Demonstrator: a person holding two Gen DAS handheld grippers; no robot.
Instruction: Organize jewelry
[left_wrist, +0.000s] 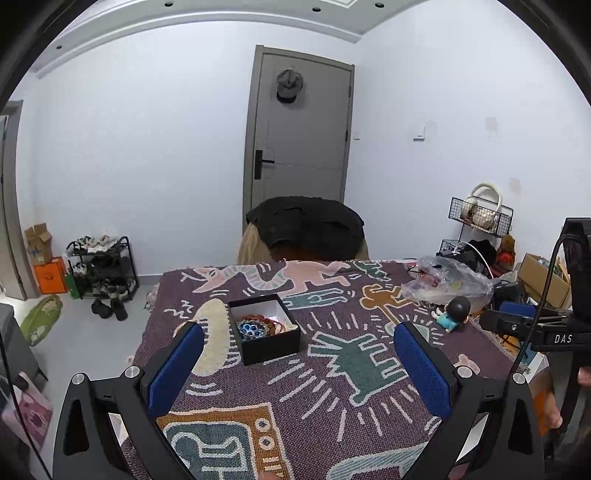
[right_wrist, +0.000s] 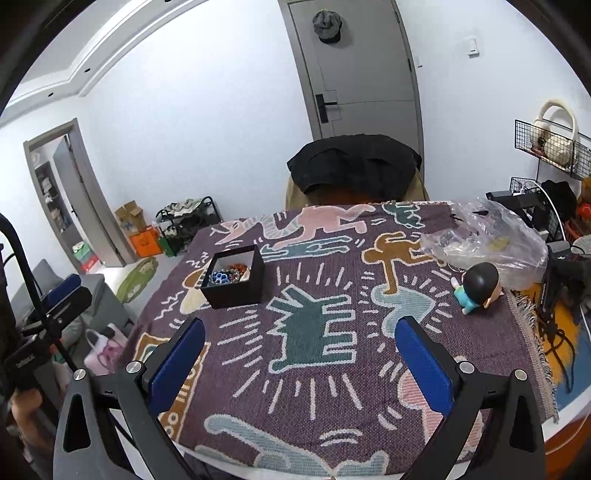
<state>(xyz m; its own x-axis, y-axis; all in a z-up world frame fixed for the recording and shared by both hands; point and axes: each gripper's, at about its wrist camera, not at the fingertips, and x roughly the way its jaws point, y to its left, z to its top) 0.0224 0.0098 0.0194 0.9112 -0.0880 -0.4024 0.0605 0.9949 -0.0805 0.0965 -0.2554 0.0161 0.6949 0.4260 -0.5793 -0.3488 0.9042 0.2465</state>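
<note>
A patterned purple blanket (left_wrist: 332, 387) covers the table and fills the lower half of both views. In the left wrist view, the left gripper (left_wrist: 299, 363) spreads wide across the bottom of the frame, its blue pads (left_wrist: 177, 369) far apart, holding nothing and hovering over the blanket without touching it. In the right wrist view, the right gripper (right_wrist: 301, 360) is just as wide open and empty, poised above the green figure woven into the blanket. At the right of the frame in both views lies a crumpled clear plastic bag (right_wrist: 487, 243); what is inside it is hard to make out. The black box (left_wrist: 264, 328) sits left of centre, just beyond the left gripper's left pad, open at the top with a white lining. A small doll (right_wrist: 476, 291) with a dark round head and teal clothes sits just in front of the bag. Inside the box lies the jewelry (left_wrist: 258, 326), a heap of blue beads and reddish strands too tangled to tell apart. Fingertips (left_wrist: 585, 376) show at the far right edge of the left view, largely cut off.
</note>
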